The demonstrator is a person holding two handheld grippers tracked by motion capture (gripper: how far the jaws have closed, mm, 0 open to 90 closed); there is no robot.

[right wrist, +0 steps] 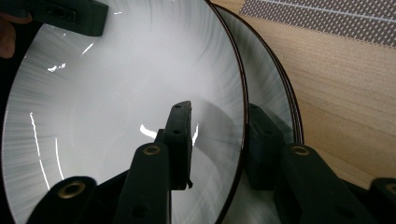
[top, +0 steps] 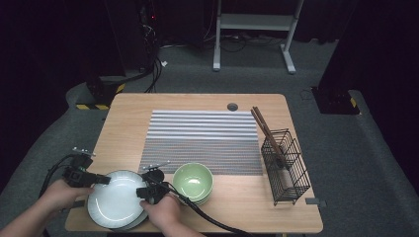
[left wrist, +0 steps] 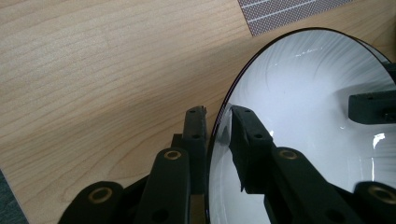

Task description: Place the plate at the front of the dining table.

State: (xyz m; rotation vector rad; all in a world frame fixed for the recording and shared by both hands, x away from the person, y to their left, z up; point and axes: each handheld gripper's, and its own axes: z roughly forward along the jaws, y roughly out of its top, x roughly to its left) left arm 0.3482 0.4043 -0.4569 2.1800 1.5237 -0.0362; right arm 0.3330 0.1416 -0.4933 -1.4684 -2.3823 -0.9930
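Note:
A white plate with a dark rim tops a stack of plates at the table's front left. My left gripper is shut on its left rim; in the left gripper view my left gripper has one jaw on each face of the plate. My right gripper straddles the right rim, open. In the right gripper view my right gripper has one jaw over the plate's face and the other beneath it, above the lower plates. The top plate sits tilted clear of the stack.
Green bowls are stacked just right of the plates. A striped placemat covers the table's middle. At the right stands a black wire rack with brown chopsticks sticking out. The table's front edge lies close behind my hands.

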